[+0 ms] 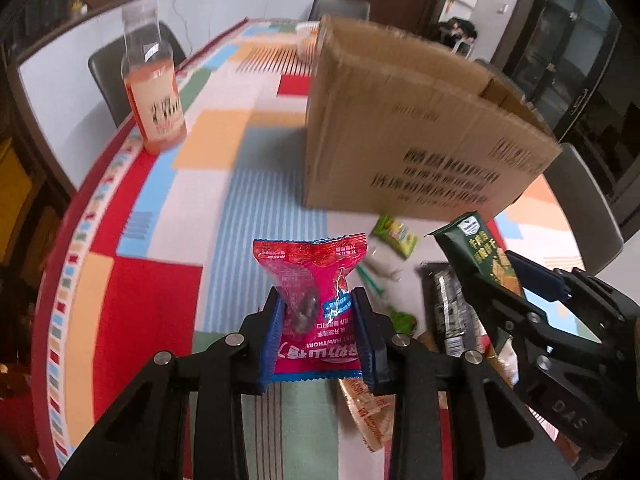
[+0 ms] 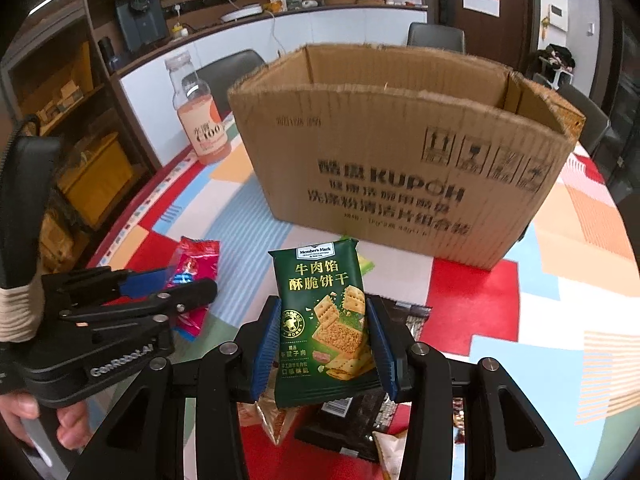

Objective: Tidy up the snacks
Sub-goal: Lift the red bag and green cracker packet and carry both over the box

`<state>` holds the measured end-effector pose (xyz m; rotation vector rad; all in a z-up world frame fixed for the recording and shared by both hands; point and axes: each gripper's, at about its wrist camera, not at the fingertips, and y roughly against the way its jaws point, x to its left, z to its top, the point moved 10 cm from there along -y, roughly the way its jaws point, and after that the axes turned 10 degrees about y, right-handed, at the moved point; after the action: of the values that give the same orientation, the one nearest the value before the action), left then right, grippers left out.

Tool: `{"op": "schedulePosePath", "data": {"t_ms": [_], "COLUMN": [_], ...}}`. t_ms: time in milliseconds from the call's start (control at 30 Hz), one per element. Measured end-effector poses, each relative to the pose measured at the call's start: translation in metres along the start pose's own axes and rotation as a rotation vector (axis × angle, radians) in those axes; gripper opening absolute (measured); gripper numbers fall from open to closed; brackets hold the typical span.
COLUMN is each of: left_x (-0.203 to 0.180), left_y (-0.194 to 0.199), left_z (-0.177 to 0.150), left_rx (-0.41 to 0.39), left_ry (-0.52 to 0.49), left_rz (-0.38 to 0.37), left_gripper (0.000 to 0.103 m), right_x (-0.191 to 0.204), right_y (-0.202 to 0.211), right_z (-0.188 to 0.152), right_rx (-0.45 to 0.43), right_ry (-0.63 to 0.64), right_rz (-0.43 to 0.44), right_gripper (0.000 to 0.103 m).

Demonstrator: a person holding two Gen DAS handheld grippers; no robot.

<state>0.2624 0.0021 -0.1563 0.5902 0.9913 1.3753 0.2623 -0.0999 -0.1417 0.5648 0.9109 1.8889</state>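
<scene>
A: Biggest item first?
B: Table [image 2: 500,300] with a patchwork cloth in red, blue, orange and white. An open cardboard box [image 2: 400,152] stands upright on it, black print on the near wall, top flaps open.

A: Anything beside the box?
B: A bottle [image 2: 200,120] with a pale orange drink, upright, left of the box and apart from it, near the table edge. Dark chairs [image 2: 224,72] behind the table.

A: Left gripper?
B: Left gripper [image 1: 318,320] is narrowly open, blue pads pressed on both sides of a red snack packet [image 1: 316,300]. The packet is upright between the pads, clear of the cloth, in front of the box.

A: Right one?
B: Right gripper [image 2: 324,336] is clamped on a green cracker packet [image 2: 324,320], jaws a bit wider, packet upright, label facing the camera, just in front of the box's near wall.

A: Loose snacks?
B: A small pile on the table under and between the grippers: a black packet [image 1: 448,312], a tan one [image 1: 368,416] and a small green one [image 1: 396,236] near the box's base. A hand [image 2: 44,420] holds the left gripper's handle.
</scene>
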Motion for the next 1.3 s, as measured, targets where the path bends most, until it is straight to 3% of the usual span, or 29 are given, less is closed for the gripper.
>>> {"op": "schedulePosePath", "data": {"t_ms": [733,1100,1300], "left_x": [-0.061,-0.091,-0.101], "left_y": [0.089,0.087,0.070], "left_z": [0.078,0.124,0.148], "left_rx": [-0.261,-0.290,-0.260], "left_ry": [-0.158,-0.218,-0.228], "left_rz": [-0.090,-0.133,-0.141], "left_gripper": [0.033,0.033,0.033], "right_x": [-0.035,-0.068,-0.086], "right_y": [0.089,0.098,0.084], "right_z": [0.072,0.111,0.131], "right_rx": [-0.234,-0.275,-0.251], "right_ry": [-0.004,-0.011,-0.024], "right_rz": [-0.107,-0.160,-0.161], "right_gripper": [0.044,0.043,0.044]}}
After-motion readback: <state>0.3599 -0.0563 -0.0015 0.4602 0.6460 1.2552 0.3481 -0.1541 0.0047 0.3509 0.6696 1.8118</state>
